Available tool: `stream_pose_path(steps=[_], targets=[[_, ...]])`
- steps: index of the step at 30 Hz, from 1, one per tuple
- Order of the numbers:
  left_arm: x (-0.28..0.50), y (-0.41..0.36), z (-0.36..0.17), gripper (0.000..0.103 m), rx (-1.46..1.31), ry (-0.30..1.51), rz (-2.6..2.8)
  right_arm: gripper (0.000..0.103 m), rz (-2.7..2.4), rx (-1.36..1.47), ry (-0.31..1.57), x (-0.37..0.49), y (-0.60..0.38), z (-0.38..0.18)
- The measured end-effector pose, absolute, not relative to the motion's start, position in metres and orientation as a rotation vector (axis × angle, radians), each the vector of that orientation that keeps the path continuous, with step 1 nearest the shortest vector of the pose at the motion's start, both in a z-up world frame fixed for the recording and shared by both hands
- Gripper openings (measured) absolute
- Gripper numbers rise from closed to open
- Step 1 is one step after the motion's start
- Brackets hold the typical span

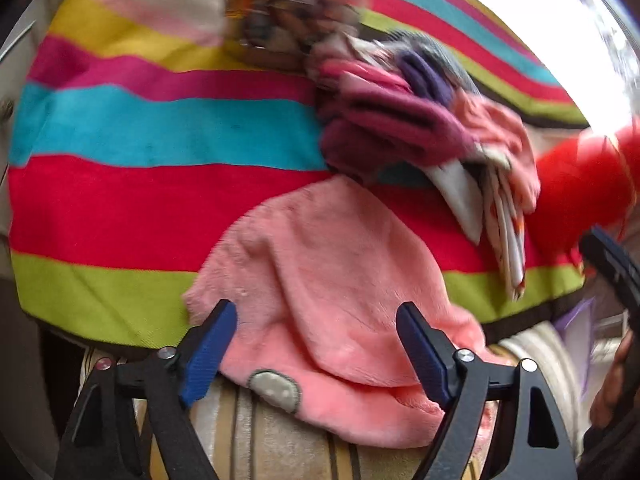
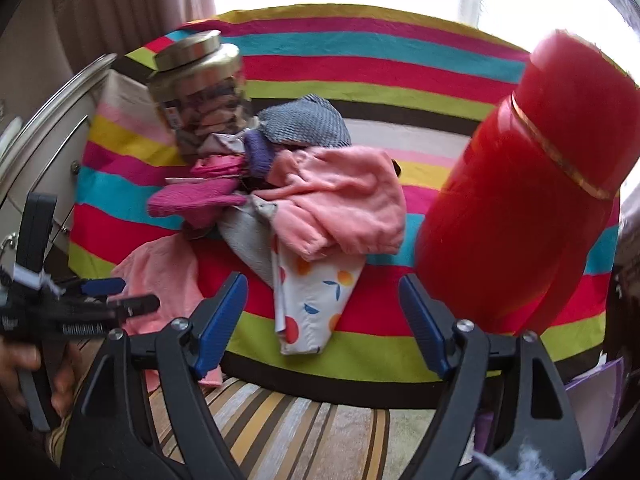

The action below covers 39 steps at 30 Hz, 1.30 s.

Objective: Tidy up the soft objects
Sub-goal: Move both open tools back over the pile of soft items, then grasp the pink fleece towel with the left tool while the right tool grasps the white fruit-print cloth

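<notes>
Spread left gripper (image 1: 316, 344) above pink cloth (image 1: 320, 264)

— What are those two tools made of?
— The left gripper (image 1: 316, 344) and the right gripper (image 2: 324, 316) each have a matte black frame with triangular cut-outs, silver round screw heads at the pivots, and two ribbed blue pads (image 1: 208, 350) as fingers.
— Any markings?
— White lettering on the left one's body, too blurred to read.
</notes>
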State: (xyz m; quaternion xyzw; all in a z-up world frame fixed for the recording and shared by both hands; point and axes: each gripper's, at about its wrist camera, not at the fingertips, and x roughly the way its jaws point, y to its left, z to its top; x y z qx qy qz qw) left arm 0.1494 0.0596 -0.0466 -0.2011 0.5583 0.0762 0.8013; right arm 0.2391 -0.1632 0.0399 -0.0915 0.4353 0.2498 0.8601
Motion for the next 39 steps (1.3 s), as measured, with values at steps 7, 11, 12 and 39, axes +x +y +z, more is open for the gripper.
stream_pose_path(steps=[7,11,12,39], targets=[[0.157,0.018,-0.046,0.071,-0.194,1.222,0.133,0.083,0.551,-0.211,1.010,0.241,-0.151,0.007],[0.159,0.006,-0.043,0.032,-0.146,1.207,0.118,0.083,0.563,-0.220,1.060,0.246,-0.146,-0.004],[0.160,0.004,-0.044,0.023,-0.145,1.211,0.105,0.083,0.561,-0.214,1.070,0.248,-0.146,-0.006],[0.136,0.045,-0.014,0.005,-0.516,0.934,-0.111,0.031,0.590,-0.189,1.155,0.271,-0.130,-0.032]])
